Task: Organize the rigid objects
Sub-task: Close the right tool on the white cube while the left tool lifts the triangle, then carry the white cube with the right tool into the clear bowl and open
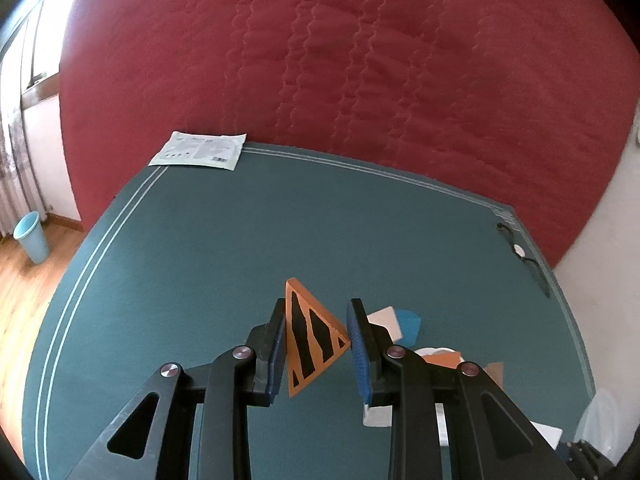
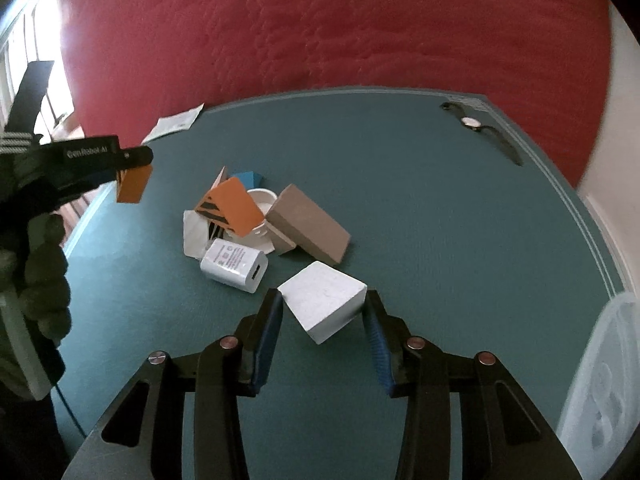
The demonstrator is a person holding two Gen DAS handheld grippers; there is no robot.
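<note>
Left wrist view: the left tongs [image 1: 318,344] are nearly closed on an orange card with black stripes [image 1: 310,336], held on edge between the blue pads and lifted clear of the teal mat [image 1: 200,260].
Why held so: the thin card is pinched across its faces, probably the only firm purchase on something so flat.
Behind the fingers: part of the pile shows, with a white piece, a blue piece [image 1: 408,322] and more orange card.
Surface and room: the mat lies on a bed with a red quilted cover [image 1: 360,60]; a printed sachet [image 1: 199,150] sits at the mat's far corner, a wristwatch [image 1: 520,250] at its right edge, a pale blue bin [image 1: 32,236] on the wooden floor by the window.

Right wrist view: the right tongs [image 2: 323,310] are closed part-way on a white block [image 2: 324,304], gripped corner-on and tilted.
Pile: a white charger [image 2: 236,266], a brown box [image 2: 308,230], a white cup [image 2: 262,200] and a second orange card [image 2: 234,206] lie touching, just beyond the block.
Person: a gloved hand [image 2: 44,280] at left carries the other tool and its card.
Destination: a pale plastic container [image 2: 608,380] at lower right is likely where sorted pieces go.
</note>
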